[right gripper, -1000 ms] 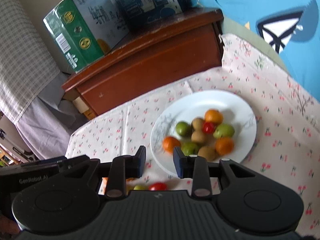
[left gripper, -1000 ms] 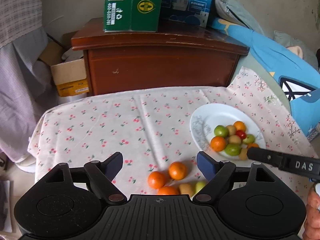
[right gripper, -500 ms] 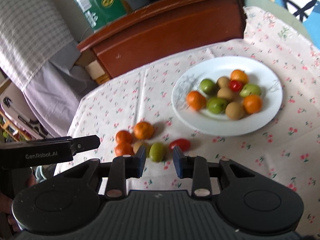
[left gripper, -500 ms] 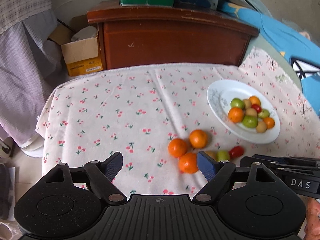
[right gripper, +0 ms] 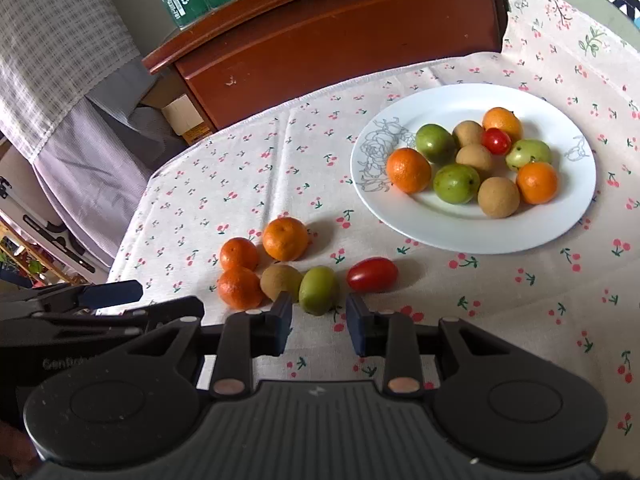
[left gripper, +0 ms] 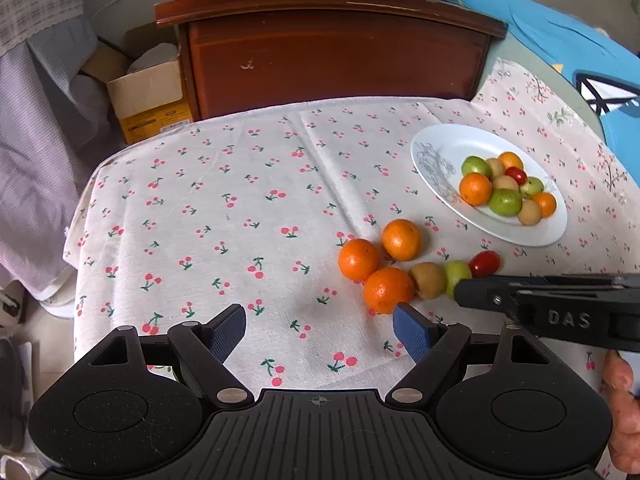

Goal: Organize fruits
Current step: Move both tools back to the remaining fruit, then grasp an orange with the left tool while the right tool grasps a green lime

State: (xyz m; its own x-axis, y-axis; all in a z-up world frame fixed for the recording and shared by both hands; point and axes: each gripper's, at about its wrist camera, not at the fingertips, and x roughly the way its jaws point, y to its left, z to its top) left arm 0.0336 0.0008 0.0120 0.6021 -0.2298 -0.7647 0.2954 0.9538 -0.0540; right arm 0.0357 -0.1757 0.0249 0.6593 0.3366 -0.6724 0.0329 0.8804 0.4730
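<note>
On the tablecloth [right gripper: 240,168] lie three oranges [right gripper: 285,239], one brown fruit [right gripper: 281,281], one green fruit [right gripper: 319,290] and one red tomato [right gripper: 372,275]. The one plate [right gripper: 472,236] holds three oranges, three green fruits, three brown fruits and one red tomato.

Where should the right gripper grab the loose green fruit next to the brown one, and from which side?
Across the narrow middle of the green fruit, coming from the near side above, where the right gripper already lines up. It lies lengthwise away from the camera; the brown fruit touches its left side, so that finger has little room.
</note>
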